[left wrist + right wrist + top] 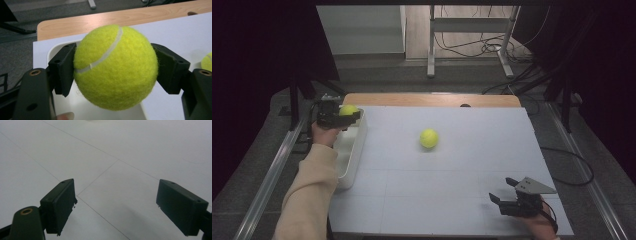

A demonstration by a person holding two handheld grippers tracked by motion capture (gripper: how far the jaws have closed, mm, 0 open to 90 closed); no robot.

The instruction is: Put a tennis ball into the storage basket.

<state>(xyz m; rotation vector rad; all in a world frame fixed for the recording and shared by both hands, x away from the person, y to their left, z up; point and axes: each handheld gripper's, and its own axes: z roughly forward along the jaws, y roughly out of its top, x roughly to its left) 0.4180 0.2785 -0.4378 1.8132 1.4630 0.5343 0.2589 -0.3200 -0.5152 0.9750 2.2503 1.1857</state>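
Status at inspection: the work in hand appears to be moving 2 tennis balls from the table into the white bin (354, 150), which sits at the left edge of the white table (462, 190).

Ball 1 (348, 110) — held by the left gripper (343, 116) over the far end of the bin. In the left gripper view the jaws press on both sides of the ball, which hangs above the bin's rim and interior. It is not yet released; whether it is clear of the bin wall cannot be told.

Ball 2 (429, 138) — lying loose on the table, well to the right of the bin, near the table's middle. Nothing touches it.

Right gripper (507, 192) — at the near right of the table, well apart from the bin and from ball 2. Its jaws stand wide apart with nothing between them, only bare table surface below.

The bin's contents cannot be judged — the sleeve (312, 190) and the held ball cover part of it.

Assessment: roughly half done at best. Remaining: drop ball 1, then fetch ball 2 and place it likewise.
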